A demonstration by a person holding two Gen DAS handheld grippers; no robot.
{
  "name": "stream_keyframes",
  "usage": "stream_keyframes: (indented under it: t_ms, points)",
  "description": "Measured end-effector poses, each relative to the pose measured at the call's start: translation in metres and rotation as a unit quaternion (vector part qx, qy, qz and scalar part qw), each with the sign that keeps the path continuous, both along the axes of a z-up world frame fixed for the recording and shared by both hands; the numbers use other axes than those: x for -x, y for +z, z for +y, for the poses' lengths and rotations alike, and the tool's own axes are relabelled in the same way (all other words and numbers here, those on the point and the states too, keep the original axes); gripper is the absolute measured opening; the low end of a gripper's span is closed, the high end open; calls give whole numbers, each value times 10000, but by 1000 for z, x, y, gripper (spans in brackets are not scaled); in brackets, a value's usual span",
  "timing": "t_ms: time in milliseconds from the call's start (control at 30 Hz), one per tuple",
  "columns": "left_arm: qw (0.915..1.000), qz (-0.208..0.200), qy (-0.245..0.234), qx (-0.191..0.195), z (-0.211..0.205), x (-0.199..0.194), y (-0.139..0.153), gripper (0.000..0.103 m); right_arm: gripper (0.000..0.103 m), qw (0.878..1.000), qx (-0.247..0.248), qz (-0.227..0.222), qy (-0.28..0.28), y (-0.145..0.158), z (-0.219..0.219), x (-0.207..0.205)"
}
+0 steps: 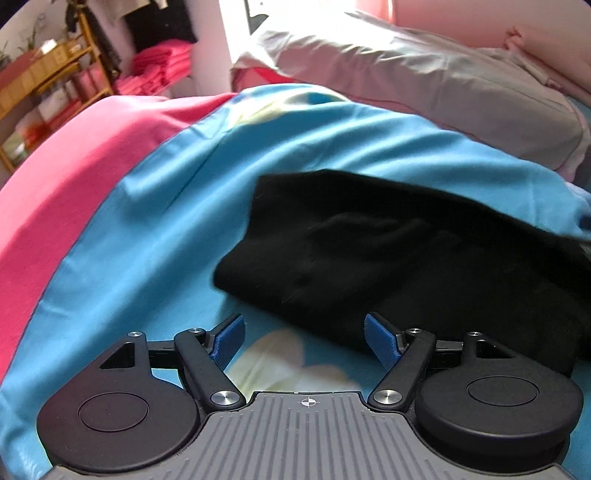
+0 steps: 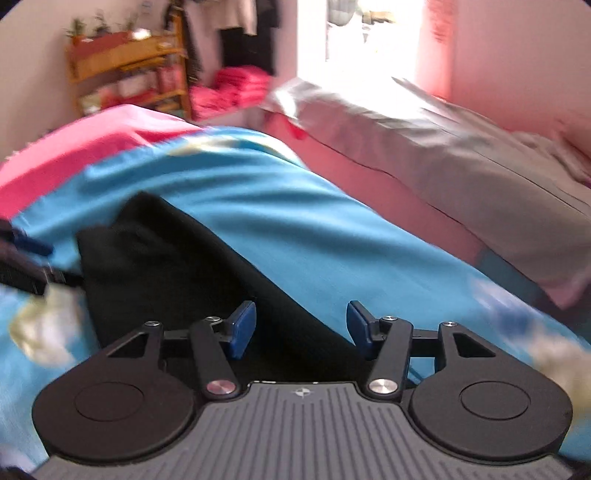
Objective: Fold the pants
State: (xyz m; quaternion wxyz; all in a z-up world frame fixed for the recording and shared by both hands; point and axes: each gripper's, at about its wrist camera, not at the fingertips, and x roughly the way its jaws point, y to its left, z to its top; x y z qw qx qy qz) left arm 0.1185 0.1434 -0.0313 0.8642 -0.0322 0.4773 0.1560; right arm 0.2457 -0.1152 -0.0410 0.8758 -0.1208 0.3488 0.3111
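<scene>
Both tongs, left (image 1: 304, 341) and right (image 2: 301, 328), stand wide open and hold nothing. Black folded pants (image 1: 388, 258) lie on the blue bed sheet (image 1: 147, 240). Their long axis runs left-far to right-near in the left wrist view.

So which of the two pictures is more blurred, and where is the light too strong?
The right wrist view is more blurred: the shelf and pillow are smeared. The left wrist view is sharper, though the black pants show little detail. In both views the window is washed out white, and the fisheye lens bends the blue sheet into a curve.
</scene>
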Motion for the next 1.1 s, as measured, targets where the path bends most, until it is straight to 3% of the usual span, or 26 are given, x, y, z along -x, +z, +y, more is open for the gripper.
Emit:
stream_keyframes:
  t_ms: [133,167,233,300,367,400,433,500,567,633,733,867,900,967,1033,1067,1100]
  points:
    - [9999,102,-123,51,-14,-18,-7,103,54,9977,341,333,-484,-26,-33,-11]
    - [9997,147,-154,72,-17,-23,-10,103,45,9968,507,425,-446,-35,-30,-14]
    - [9994,256,-229,98,-25,-30,-14,103,17,9976,460,266,-439,-43,-32,-18]
    - [9989,336,-332,-4,-36,-38,-16,103,12,9970,160,258,-716,-36,-33,-27]
    - [9984,323,-452,-69,-44,-44,-17,103,15,9954,-64,307,-904,-32,-36,-30]
    - [9982,329,-477,-116,-47,-49,-18,103,26,9946,-49,434,-939,-33,-37,-29]
    - [9980,357,-493,-162,-49,-53,-21,103,30,9942,-49,502,-953,-32,-39,-27]
    - [9969,508,-555,-245,-52,-61,-29,103,50,9930,-160,342,-1120,-23,-58,-11]
    - [9966,528,-537,-335,-53,-64,-34,103,61,9876,-214,113,-1549,-9,-91,4]
    - [9963,520,-528,-439,-51,-66,-37,103,62,9763,-183,-99,-2152,0,-132,20]
    - [9972,521,-450,-299,-43,-63,-39,103,62,9408,180,-369,-3364,5,-203,36]
    - [9977,569,-314,-180,-38,-65,-40,103,59,8573,245,-254,-5136,5,-299,38]
    - [9975,591,-310,-219,-39,-66,-39,103,60,8428,134,-244,-5374,5,-319,36]
    - [9971,628,-305,-287,-42,-67,-39,103,64,8301,137,-70,-5574,-4,-340,26]
    - [9967,667,-300,-353,-45,-68,-38,103,44,8292,96,173,-5586,-19,-353,15]
    - [9965,685,-298,-375,-45,-69,-38,103,20,8384,37,113,-5450,-21,-352,15]
    - [9963,705,-291,-394,-46,-69,-38,103,9,8485,260,-80,-5284,-20,-348,15]
